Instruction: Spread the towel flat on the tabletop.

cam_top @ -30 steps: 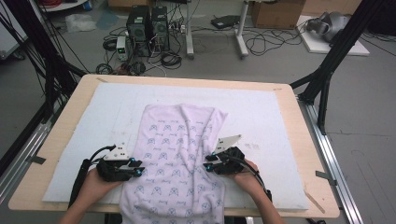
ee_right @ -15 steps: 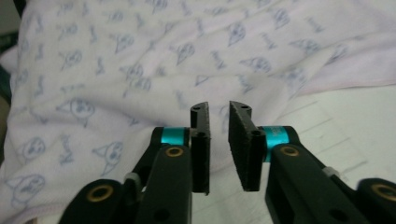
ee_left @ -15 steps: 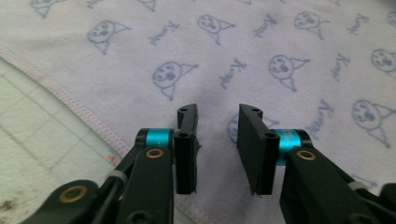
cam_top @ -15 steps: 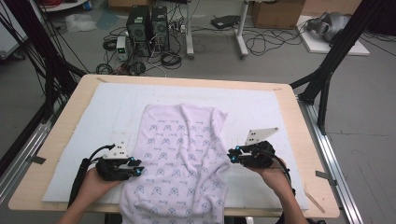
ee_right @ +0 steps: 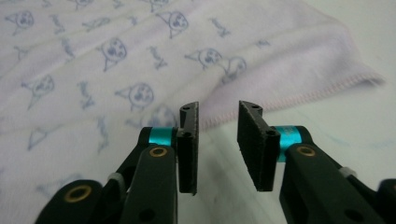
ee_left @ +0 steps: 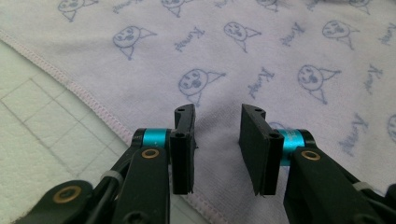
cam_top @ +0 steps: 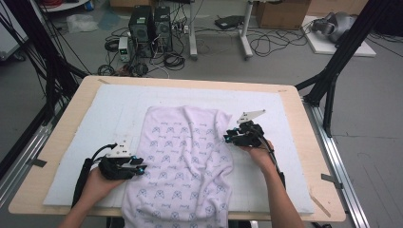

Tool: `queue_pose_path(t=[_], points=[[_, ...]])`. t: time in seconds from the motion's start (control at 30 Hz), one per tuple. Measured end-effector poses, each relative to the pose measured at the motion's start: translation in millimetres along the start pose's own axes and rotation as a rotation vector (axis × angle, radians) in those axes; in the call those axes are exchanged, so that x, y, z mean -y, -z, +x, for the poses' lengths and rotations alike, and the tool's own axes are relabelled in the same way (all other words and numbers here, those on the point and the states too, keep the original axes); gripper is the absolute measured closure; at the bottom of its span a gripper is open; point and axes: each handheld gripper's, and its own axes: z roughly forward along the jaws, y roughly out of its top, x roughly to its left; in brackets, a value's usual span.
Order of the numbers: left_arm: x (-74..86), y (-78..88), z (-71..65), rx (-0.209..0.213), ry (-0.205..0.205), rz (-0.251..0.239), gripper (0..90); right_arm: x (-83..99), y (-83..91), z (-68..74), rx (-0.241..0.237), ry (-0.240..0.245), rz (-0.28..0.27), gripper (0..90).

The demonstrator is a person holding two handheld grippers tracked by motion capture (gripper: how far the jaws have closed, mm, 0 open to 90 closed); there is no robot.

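High view puts the lilac towel in the lower middle of the frame, spread on the white mat over the counter, its near end hanging off. Left gripper sits at its left hem, right gripper at its right hem. Both jaws have just been opening and stand spread, pinching nothing.

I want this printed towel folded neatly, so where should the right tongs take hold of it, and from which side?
Probably the stitched hem at the towel's far right corner, coming in low from the right over the white mat. There the cloth lies doubled with a raised edge, giving the right tongs, now open just short of it, something to pinch.
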Motion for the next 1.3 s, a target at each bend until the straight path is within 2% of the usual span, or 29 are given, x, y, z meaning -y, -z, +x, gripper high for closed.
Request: queue_pose_path(t=[0.1, 0.17, 0.23, 0.27, 0.3, 0.37, 0.43, 0.53, 0.57, 0.63, 0.67, 0.7, 0.73, 0.83, 0.9, 0.93, 0.97, 1.03, 1.07, 1.17, 1.3], points=[[-0.3, -0.4, 0.5, 0.003, -0.004, 0.001, 65.5, -5.3, -15.6, 0.7, 0.013, 0.027, 0.048, 65.0], [-0.4, -0.8, -0.4, 0.0, -0.005, -0.001, 65.4, -6.1, -22.8, 0.5, 0.008, 0.009, 0.054, 66.7], [-0.2, -0.8, -0.4, 0.0, -0.005, 0.0, 65.5, -5.8, -26.6, -0.8, -0.007, -0.014, 0.034, 76.7], [-0.3, -0.6, 0.1, -0.001, -0.009, 0.001, 65.9, -5.8, -26.5, -2.0, -0.031, -0.025, 0.034, 85.9], [-0.2, -0.4, 0.6, -0.002, -0.011, 0.001, 67.5, -6.0, -26.6, -2.4, -0.052, -0.033, 0.036, 87.6], [0.2, -0.2, 2.0, 0.003, -0.005, -0.002, 70.6, -8.7, -24.6, -1.6, -0.041, -0.012, 0.064, 88.4], [0.3, -0.2, 2.6, 0.003, -0.006, -0.002, 72.1, -12.9, -16.4, -3.5, 0.025, 0.027, 0.11, 88.6], [-0.4, -0.3, 3.0, 0.005, -0.01, 0.001, 72.2, -15.3, 6.1, -15.8, 0.139, -0.005, 0.096, 88.5], [-0.6, -0.2, 3.0, 0.005, -0.01, 0.004, 72.0, -15.1, 13.9, -19.5, 0.163, -0.018, 0.078, 87.8], [-0.9, -0.1, 2.7, 0.005, -0.007, 0.004, 70.8, -14.9, 25.4, -21.1, 0.166, -0.027, 0.057, 86.4], [-1.3, 0.0, 2.5, 0.007, -0.008, 0.006, 69.3, -14.4, 28.9, -18.8, 0.155, -0.018, 0.054, 82.5], [-1.5, 0.3, 1.7, 0.001, -0.008, 0.005, 66.7, -13.3, 31.0, -15.4, 0.14, -0.007, 0.049, 74.9], [-1.7, 1.2, 1.1, -0.001, -0.01, 0.007, 65.2, -11.5, 32.8, -10.4, 0.123, -0.014, 0.045, 72.1], [-0.8, 4.5, -0.8, 0.0, -0.011, 0.001, 62.4, -1.4, 38.2, 9.2, 0.101, 0.031, 0.042, 67.4], [0.6, 6.2, -1.7, 0.008, -0.012, 0.003, 62.1, 7.7, 42.0, 21.6, 0.06, 0.032, 0.043, 65.9], [1.3, 6.9, -1.9, 0.014, -0.013, 0.006, 62.0, 11.8, 44.1, 30.2, 0.022, 0.035, 0.066, 65.0], [2.2, 7.5, -1.9, 0.019, -0.018, 0.013, 62.0, 14.8, 45.7, 36.3, 0.011, 0.046, 0.069, 65.1], [4.1, 8.1, -3.5, 0.026, -0.016, 0.021, 61.6, 24.6, 50.9, 55.0, -0.025, 0.084, 0.043, 65.5], [4.8, 8.5, -4.2, 0.027, -0.018, 0.022, 61.3, 29.1, 52.9, 63.4, -0.044, 0.088, 0.043, 64.5], [4.9, 8.4, -5.5, 0.014, -0.031, 0.024, 62.1, 43.7, 55.9, 86.4, -0.116, 0.09, -0.002, 63.0], [5.5, 8.3, -6.2, 0.006, -0.037, 0.022, 67.9, 58.5, 53.2, 111.7, -0.161, 0.139, 0.01, 61.8]])
